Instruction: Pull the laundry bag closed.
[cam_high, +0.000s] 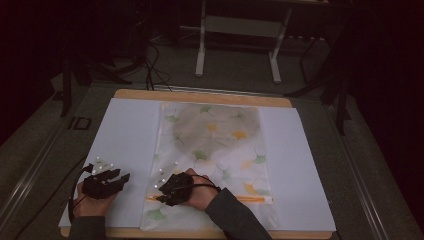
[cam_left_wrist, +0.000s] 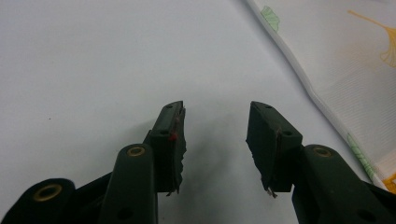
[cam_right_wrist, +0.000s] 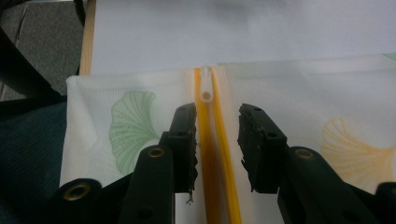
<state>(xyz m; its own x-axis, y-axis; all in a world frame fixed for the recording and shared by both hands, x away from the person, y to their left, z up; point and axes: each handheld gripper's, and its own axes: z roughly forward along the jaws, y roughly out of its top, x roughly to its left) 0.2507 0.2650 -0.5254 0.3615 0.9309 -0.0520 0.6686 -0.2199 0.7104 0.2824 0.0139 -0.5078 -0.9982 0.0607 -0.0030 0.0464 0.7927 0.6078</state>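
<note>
A white mesh pouch (cam_high: 215, 145) printed with green and yellow leaves lies flat on the white sheet (cam_high: 130, 135). An orange zipper (cam_high: 250, 199) runs across its near end. My right gripper (cam_high: 159, 192) hovers at the zipper's left end, held by a hand in a dark sleeve. In the right gripper view, the right gripper (cam_right_wrist: 217, 111) is open, its jaws on either side of the orange zipper (cam_right_wrist: 203, 140) without pressing on it. The white zipper pull (cam_right_wrist: 205, 88) lies just beyond the tips. My left gripper (cam_high: 120, 176) rests on the sheet left of the pouch. The left gripper (cam_left_wrist: 217, 107) is open with nothing between its jaws.
The sheet covers a wooden table (cam_high: 200, 96) whose edge shows at the back and front. The pouch's edge (cam_left_wrist: 322, 100) passes to the right of the left gripper. A white-legged stand (cam_high: 240, 45) is on the dark floor behind the table.
</note>
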